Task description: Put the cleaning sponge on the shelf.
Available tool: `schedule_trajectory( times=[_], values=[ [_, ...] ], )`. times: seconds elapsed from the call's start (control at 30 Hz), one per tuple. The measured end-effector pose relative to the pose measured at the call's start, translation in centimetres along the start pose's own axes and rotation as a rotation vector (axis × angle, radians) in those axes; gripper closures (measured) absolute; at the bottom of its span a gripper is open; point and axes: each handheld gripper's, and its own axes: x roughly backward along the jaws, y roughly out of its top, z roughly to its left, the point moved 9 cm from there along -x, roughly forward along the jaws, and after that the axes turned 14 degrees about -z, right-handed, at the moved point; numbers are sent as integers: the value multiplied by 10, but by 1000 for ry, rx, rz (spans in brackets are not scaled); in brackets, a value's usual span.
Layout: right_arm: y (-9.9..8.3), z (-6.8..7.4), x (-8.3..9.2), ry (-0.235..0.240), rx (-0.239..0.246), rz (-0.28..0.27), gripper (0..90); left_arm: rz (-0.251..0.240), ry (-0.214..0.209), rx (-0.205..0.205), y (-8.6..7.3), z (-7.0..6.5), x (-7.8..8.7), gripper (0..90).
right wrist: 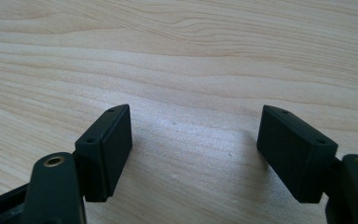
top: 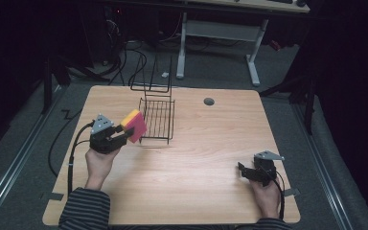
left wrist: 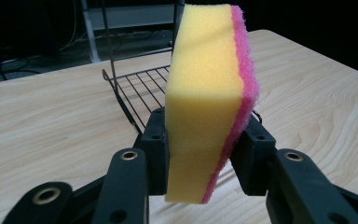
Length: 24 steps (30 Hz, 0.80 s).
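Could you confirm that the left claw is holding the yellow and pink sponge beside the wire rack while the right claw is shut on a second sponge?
Not quite: the right claw is open and holds nothing, with bare table between its jaws, as the right gripper view shows. The rest stands: the left claw grips the yellow and pink sponge beside the wire rack.

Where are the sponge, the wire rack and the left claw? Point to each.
sponge (left wrist: pixel 205 93), left gripper view, yellow face.
wire rack (top: pixel 157 120), high view, grid floor.
left claw (top: pixel 124 134), high view, between its fingertips.
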Motion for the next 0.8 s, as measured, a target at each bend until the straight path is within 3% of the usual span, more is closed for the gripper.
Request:
schedule_trajectory(
  times=[0.33,0.8],
  values=[
    [0,0,0,2,3,-2,267,-5,8,-27,5,6,-16,615],
    [0,0,0,2,5,-2,267,2,-18,-75,1,5,-58,616]
  ],
)
